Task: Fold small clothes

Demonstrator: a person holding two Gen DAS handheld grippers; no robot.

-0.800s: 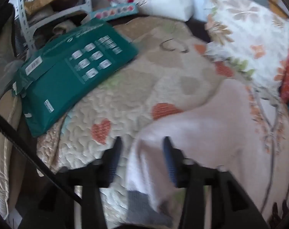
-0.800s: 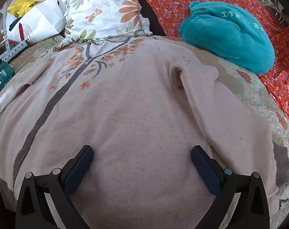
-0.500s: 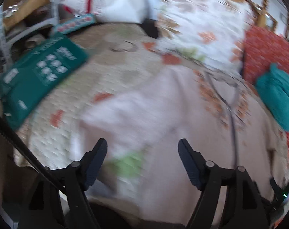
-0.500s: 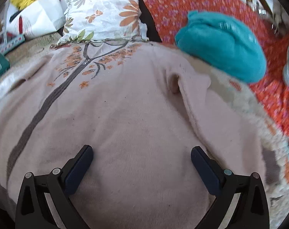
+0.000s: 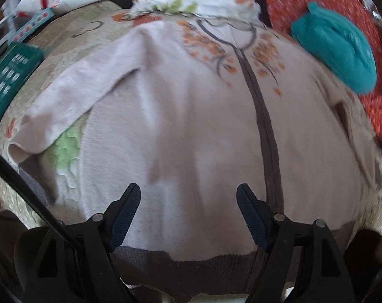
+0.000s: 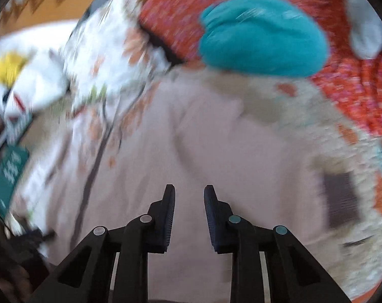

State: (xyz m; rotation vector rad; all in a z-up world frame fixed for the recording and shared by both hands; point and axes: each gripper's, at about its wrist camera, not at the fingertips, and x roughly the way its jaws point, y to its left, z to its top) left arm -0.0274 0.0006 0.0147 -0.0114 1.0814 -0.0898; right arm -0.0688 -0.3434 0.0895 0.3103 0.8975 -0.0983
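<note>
Your left gripper (image 5: 188, 202) has its jaws spread wide, hovering above the lower body of the pale pink sweater (image 5: 196, 126) with nothing between the fingers. That sweater lies flat and face up on the quilted bedspread (image 5: 64, 151). A brown tree trunk (image 5: 264, 131) runs up its front to orange blossoms near the collar, and a grey-brown hem band sits nearest you. One sleeve (image 5: 72, 101) lies angled out toward the green box (image 5: 6, 80) at the bed's edge.

Your right gripper (image 6: 189, 199) has its jaws drawn close together with a narrow gap left, and no cloth visibly pinched; it hangs over the sweater's other side in a heavily blurred view. Beyond it the far sleeve ends in a dark cuff (image 6: 342, 199). A teal plush cushion (image 6: 261, 35) rests on the orange floral fabric (image 6: 355, 88), beside a floral pillow (image 6: 102, 55).
</note>
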